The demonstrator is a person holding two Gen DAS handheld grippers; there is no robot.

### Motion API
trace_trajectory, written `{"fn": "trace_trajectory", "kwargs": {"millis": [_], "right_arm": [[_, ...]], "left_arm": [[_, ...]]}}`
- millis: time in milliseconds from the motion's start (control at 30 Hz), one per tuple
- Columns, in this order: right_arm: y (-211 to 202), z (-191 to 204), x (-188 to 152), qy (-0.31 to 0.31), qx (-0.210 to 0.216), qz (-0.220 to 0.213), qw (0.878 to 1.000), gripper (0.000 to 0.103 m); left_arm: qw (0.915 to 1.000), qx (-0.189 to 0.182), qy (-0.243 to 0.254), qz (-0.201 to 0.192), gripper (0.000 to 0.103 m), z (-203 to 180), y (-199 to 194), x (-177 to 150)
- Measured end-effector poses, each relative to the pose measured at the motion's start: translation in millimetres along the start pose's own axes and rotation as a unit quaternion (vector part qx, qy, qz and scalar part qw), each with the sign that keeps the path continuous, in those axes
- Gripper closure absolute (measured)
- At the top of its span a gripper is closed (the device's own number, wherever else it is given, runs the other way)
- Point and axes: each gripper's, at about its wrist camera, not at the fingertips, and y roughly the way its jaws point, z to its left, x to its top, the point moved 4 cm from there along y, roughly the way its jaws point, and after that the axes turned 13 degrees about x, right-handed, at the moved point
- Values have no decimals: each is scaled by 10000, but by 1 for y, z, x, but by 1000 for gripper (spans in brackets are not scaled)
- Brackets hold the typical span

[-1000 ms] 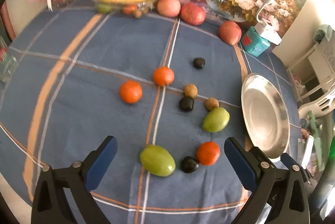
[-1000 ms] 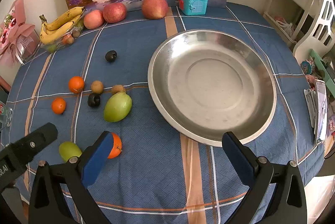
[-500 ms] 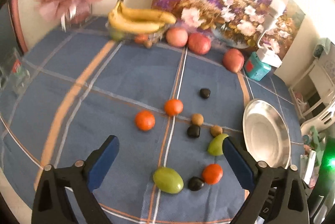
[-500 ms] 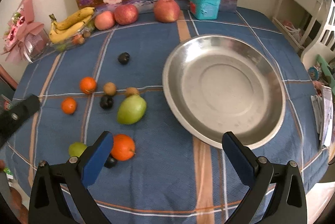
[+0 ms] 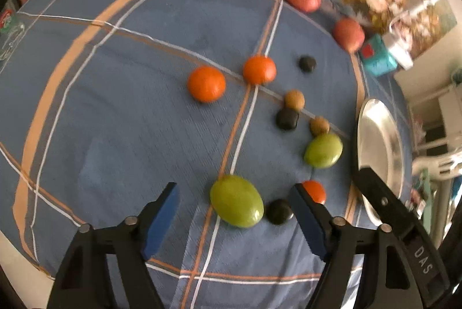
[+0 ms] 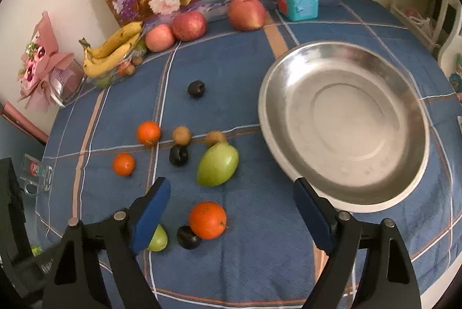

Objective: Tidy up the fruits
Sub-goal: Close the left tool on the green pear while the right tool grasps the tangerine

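In the lower middle of the left wrist view, the left gripper (image 5: 234, 210) is closing its still-wide jaws around a green mango (image 5: 236, 201) lying on the tabletop (image 5: 121, 112), its long axis running upper left to lower right, apparently to lift it. The right gripper (image 6: 231, 210) is likewise narrowing over an orange (image 6: 207, 220), untouched at lower centre, probably because the empty steel plate (image 6: 410, 72), at right, is to receive the fruit.
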Motion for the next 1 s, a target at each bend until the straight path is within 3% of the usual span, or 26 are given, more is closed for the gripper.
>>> {"fn": "trace_trajectory", "kwargs": {"millis": [33, 367, 533, 633, 800, 1000], "right_arm": [[3, 1, -1, 36, 42, 53, 10000, 30], [40, -6, -18, 310, 127, 691, 9970, 31], [49, -10, -22, 570, 299, 812, 9946, 36], [47, -9, -23, 567, 318, 814, 9946, 36], [48, -10, -23, 665, 347, 798, 9940, 36], [49, -9, -26, 655, 308, 901, 9933, 41]], "left_arm": [[9999, 55, 85, 47, 27, -3, 3, -3], [9979, 286, 242, 522, 38, -12, 32, -21], [9977, 369, 368, 444, 41, -21, 37, -20], [9980, 228, 397, 431, 53, -28, 37, -21], [9986, 90, 81, 514, 53, -29, 39, -18], [9971, 354, -656, 134, 53, 2, 29, -5]]}}
